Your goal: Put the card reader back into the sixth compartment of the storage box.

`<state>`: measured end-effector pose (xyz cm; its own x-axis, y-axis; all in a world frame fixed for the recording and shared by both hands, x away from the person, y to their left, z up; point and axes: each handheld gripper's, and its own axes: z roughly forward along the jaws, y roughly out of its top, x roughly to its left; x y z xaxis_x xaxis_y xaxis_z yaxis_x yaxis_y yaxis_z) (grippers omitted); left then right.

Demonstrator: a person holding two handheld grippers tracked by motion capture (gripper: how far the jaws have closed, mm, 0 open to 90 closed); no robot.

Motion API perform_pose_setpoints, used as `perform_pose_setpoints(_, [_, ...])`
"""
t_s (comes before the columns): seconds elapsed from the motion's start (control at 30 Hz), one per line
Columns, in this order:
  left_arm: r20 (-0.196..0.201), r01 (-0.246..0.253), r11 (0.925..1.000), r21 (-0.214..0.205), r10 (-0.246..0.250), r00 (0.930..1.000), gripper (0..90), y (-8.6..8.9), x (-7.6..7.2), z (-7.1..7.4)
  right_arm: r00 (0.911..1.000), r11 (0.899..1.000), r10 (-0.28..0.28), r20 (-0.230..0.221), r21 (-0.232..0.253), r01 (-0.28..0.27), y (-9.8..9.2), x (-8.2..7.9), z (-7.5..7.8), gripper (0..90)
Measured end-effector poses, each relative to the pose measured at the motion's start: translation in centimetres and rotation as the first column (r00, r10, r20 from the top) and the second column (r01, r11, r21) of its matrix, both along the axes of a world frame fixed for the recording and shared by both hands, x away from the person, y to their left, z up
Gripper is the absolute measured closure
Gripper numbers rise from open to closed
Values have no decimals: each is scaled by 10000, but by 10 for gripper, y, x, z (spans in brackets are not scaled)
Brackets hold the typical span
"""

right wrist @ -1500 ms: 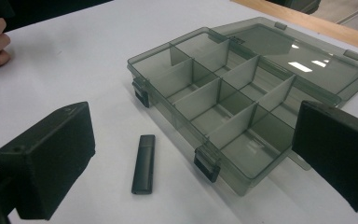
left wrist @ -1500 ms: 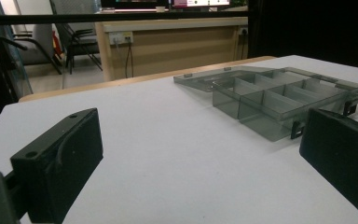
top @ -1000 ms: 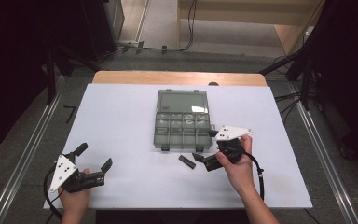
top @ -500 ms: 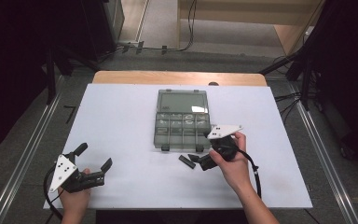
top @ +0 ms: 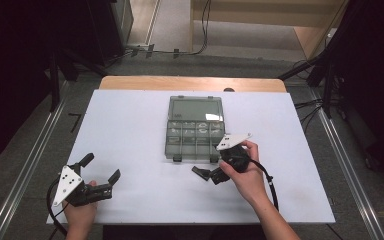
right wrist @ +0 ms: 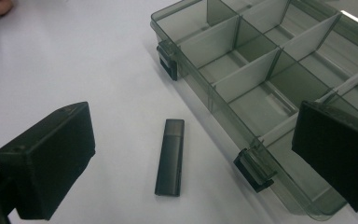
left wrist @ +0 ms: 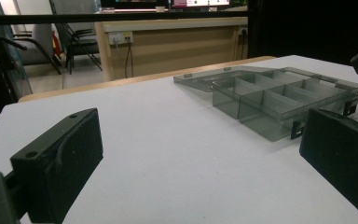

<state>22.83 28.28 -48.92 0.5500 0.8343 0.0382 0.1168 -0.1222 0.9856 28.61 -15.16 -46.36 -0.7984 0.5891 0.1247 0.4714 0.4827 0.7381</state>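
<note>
Since the earlier frames, the right gripper [top: 206,175] has shifted leftward along the table toward the small black stick [top: 198,171], which has not moved; the left gripper [top: 101,167] keeps its place at the near left corner.

High view. White table [top: 130,130]: one smoky clear compartment box [top: 196,129] at centre, lid laid open flat on the far side, two black latches on its near edge. Small black stick: on the table just in front of the box's near edge, at the tips of the right gripper. Right gripper: held in the right hand [top: 247,175], jaws apart, pointing left. Left gripper: held in the left hand [top: 80,212], jaws spread wide, nothing between them, well apart from the box.

Left gripper view. Two black jaws stand wide apart over bare white table. Compartment box [left wrist: 279,100] lies beyond, to the right, open lid [left wrist: 205,80] flat behind it. Wooden counter and chairs in the background.

Right gripper view. Jaws apart, one at each side. Small black stick [right wrist: 170,156] lies flat on the table between them, touching neither, just beside the box's [right wrist: 261,70] near wall and between its two latches [right wrist: 254,170]. Compartments nearest the camera appear empty.
</note>
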Motion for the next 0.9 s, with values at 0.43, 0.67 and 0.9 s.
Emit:
perform_pose_setpoints(0.43, [-3, -1, 10000, 18, 1, 10000, 0, 0, 0, 0, 9986, 9984, 152, -502, -533, -178, 4, 3, -5, 0])
perform_pose_setpoints(0.67, [-3, 9, 10000, 21, -9, 10000, 0, 0, 0, 0, 9989, 9962, 72, -461, -860, -112, 7, 3, -7, 114])
perform_pose_setpoints(0.9, [-4, 12, 10000, 8, -12, 10000, 0, 0, 0, 0, 9971, 9938, 246, -717, -1064, -322, 11, 3, -9, 124])
